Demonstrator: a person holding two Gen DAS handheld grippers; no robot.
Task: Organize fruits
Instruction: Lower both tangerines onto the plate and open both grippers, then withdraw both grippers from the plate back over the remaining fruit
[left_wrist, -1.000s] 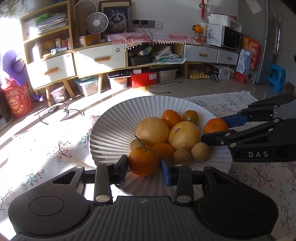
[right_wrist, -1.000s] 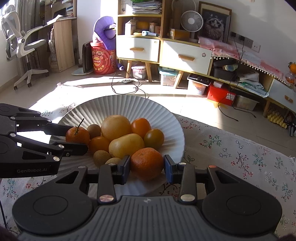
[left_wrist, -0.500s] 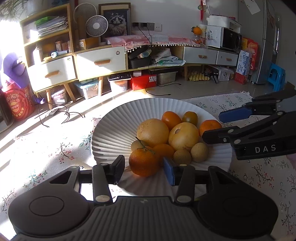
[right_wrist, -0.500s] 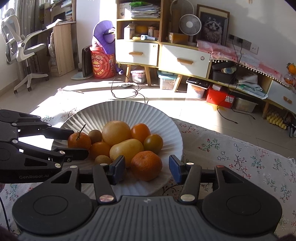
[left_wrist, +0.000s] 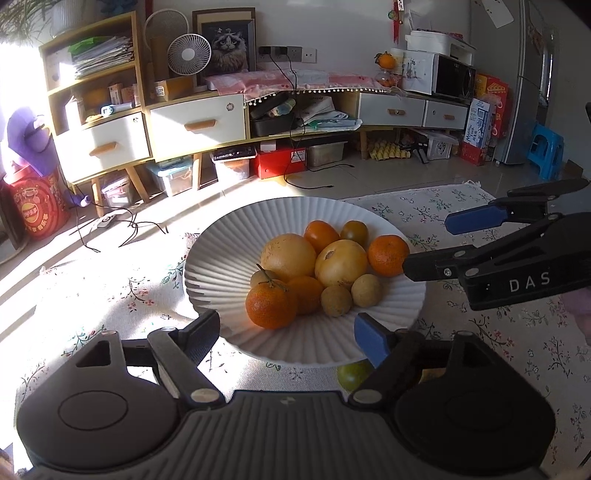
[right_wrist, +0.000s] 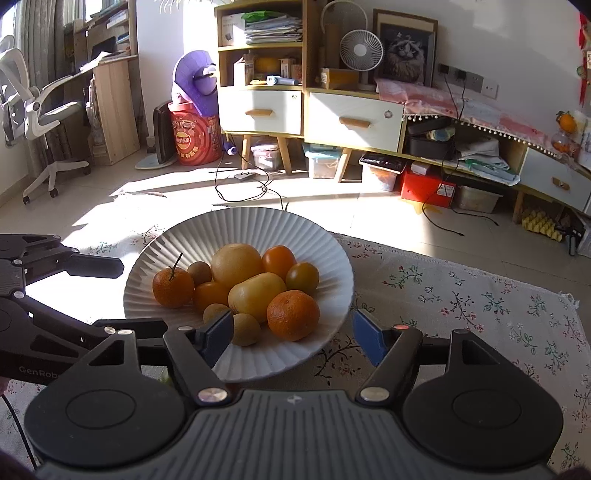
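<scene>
Your fruit sits piled in the white ribbed plate (left_wrist: 221, 266), which rests on the floral cloth (right_wrist: 480, 295) covering the surface. In the left wrist view the stemmed mandarin (left_wrist: 271, 304) lies at the pile's 7 o'clock edge, touching a smaller orange fruit behind it, and the other mandarin (left_wrist: 388, 255) lies at 3 o'clock, against the large yellow fruit (left_wrist: 341, 263). Two brown kiwis (left_wrist: 365, 290) sit at the near side, a red tomato (left_wrist: 321, 236) and a darker one at 12 o'clock. Your left gripper (left_wrist: 286, 334) is level with the near rim of the plate, jaws spread wide and holding nothing, the stemmed mandarin lying free beyond the gap between them. Your right gripper (right_wrist: 291, 334) comes in from the opposite side, jaws likewise spread wide and empty; its left pad overlaps a kiwi in view, and the plain mandarin (right_wrist: 293, 314) sits loose just beyond the gap. Each gripper shows in the other's camera at the plate's edge, apart from the fruit. A green fruit (left_wrist: 354, 374) lies on the cloth under the plate's near rim, partly hidden by your left gripper. Beyond the surface lie the tiled floor, loose cables, a cabinet (right_wrist: 306, 110) with white drawers and a small fan (right_wrist: 361, 50).
</scene>
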